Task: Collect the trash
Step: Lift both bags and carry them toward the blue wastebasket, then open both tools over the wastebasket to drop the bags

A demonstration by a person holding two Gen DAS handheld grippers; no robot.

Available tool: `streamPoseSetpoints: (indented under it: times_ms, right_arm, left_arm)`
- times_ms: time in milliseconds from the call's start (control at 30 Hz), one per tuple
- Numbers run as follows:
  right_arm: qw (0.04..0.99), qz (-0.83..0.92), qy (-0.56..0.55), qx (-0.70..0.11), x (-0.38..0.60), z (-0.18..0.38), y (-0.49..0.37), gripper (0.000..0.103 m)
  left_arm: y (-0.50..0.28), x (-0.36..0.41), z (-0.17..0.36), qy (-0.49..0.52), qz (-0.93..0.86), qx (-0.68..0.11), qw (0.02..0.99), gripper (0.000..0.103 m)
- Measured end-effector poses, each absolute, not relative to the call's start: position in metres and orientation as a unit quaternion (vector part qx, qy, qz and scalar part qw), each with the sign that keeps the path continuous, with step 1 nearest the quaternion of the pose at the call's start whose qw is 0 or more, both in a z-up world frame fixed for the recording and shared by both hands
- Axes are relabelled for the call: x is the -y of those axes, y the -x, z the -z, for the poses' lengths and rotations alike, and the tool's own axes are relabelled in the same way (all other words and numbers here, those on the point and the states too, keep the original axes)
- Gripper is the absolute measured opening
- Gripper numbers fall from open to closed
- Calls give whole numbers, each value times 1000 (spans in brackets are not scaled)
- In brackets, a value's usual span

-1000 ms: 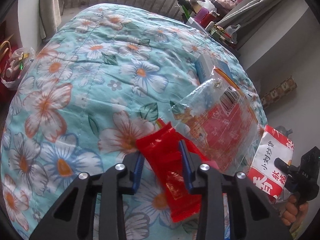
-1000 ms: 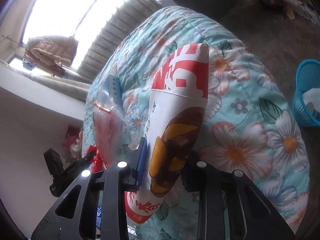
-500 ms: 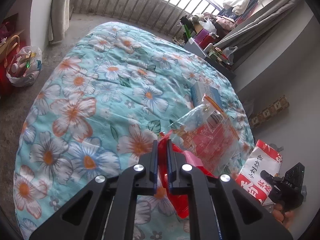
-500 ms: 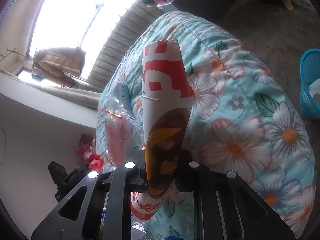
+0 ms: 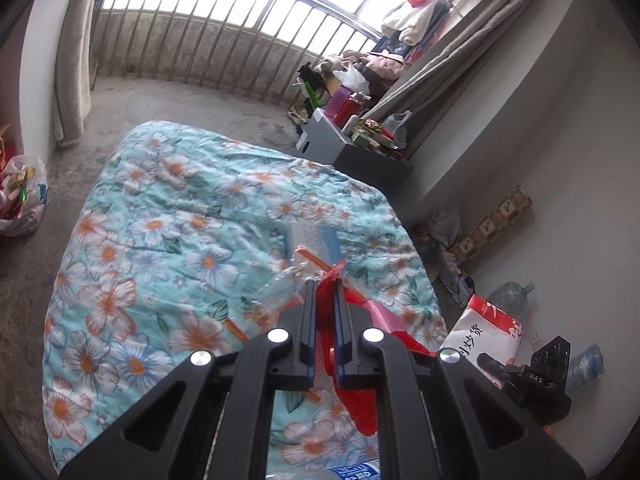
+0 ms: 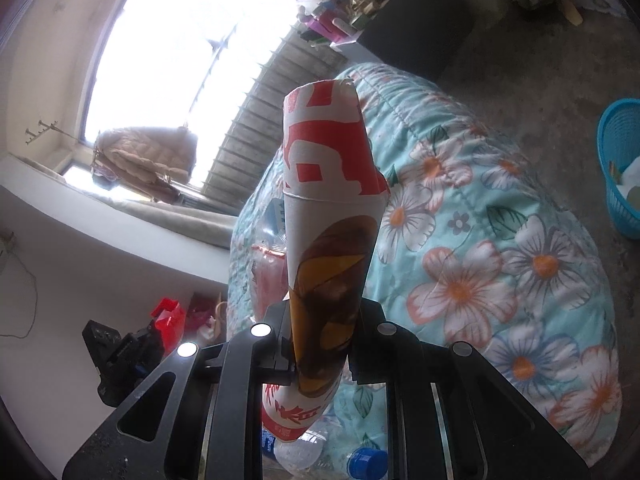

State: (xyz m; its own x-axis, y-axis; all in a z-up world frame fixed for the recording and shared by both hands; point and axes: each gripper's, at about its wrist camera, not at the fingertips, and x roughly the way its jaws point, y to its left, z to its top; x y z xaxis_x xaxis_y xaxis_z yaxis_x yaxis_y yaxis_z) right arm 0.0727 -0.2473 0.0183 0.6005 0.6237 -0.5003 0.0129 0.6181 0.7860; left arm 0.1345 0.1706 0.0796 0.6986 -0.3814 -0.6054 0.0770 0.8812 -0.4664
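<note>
Clamping a red wrapper (image 5: 362, 400), the left gripper (image 5: 323, 316) lifts it off the floral quilt (image 5: 160, 240). The right gripper (image 6: 320, 332) squeezes a snack bag (image 6: 328, 216), likely bound for the blue basket (image 6: 618, 168).

bed: floral quilt (image 5: 168, 216), teal with white-orange flowers, covers mattress | window: barred railing (image 5: 224, 52) behind bed, curtain (image 5: 74, 60) at left | corner: cluttered dark cabinet (image 5: 360, 156), clothes pile (image 5: 412, 20) above | floor: water jug (image 5: 512, 294) by wall | window ledge: padded jacket (image 6: 148, 160)
</note>
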Motion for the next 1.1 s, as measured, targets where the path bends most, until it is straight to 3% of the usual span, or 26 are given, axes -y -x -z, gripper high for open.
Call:
streamPoseSetpoints:
  times_ms: [333, 667, 867, 1100]
  right_arm:
    - [809, -169, -435, -358, 302, -16, -42, 16]
    - [822, -85, -471, -308, 381, -6, 1, 16]
    - [831, 51, -477, -282, 459, 12, 30, 17]
    - [790, 142, -518, -296, 510, 75, 31, 18]
  left_arm:
    - [-157, -65, -110, 137, 220, -362, 895, 6]
    - [-197, 84, -105, 53, 332, -395, 855, 6]
    - [-224, 203, -77, -24, 392, -423, 817, 6]
    - [-251, 334, 2, -93, 414, -471, 773, 7]
